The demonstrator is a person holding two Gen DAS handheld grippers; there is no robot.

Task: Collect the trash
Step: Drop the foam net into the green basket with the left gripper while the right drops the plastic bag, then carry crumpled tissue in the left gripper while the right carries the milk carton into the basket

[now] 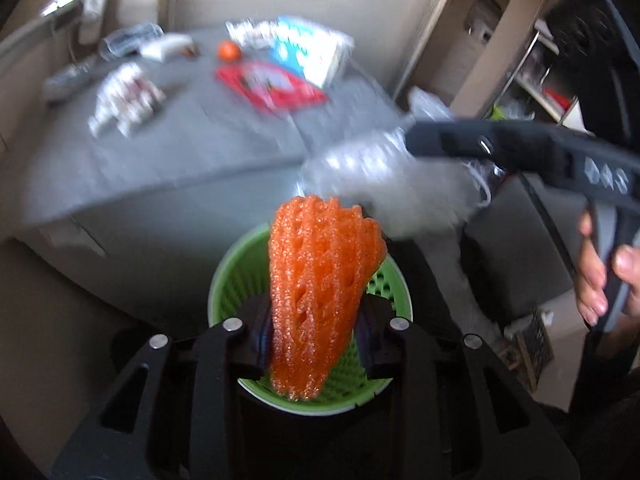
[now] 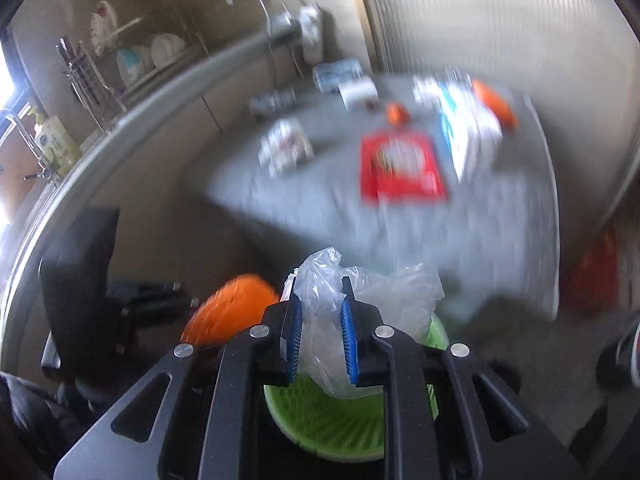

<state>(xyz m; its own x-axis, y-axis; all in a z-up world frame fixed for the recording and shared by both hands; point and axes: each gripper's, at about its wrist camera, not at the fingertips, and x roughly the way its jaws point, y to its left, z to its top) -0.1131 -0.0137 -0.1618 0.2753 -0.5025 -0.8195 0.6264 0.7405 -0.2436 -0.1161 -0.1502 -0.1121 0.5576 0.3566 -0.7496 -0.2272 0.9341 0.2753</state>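
Note:
My left gripper (image 1: 316,336) is shut on an orange foam fruit net (image 1: 320,276) and holds it over the green slatted bin (image 1: 224,280). My right gripper (image 2: 320,344) is shut on a crumpled clear plastic bag (image 2: 384,292), also above the green bin (image 2: 320,420). In the left wrist view the right gripper (image 1: 404,144) reaches in from the right, with the blurred clear bag (image 1: 360,168) at its tip. In the right wrist view the orange net (image 2: 232,312) shows at the left.
A grey table (image 1: 200,136) behind the bin holds more litter: a red packet (image 1: 272,84), a blue-white carton (image 1: 308,48), a white wrapper (image 1: 124,96), a small orange object (image 1: 229,50). A kitchen counter with a dish rack (image 2: 120,64) runs along the left.

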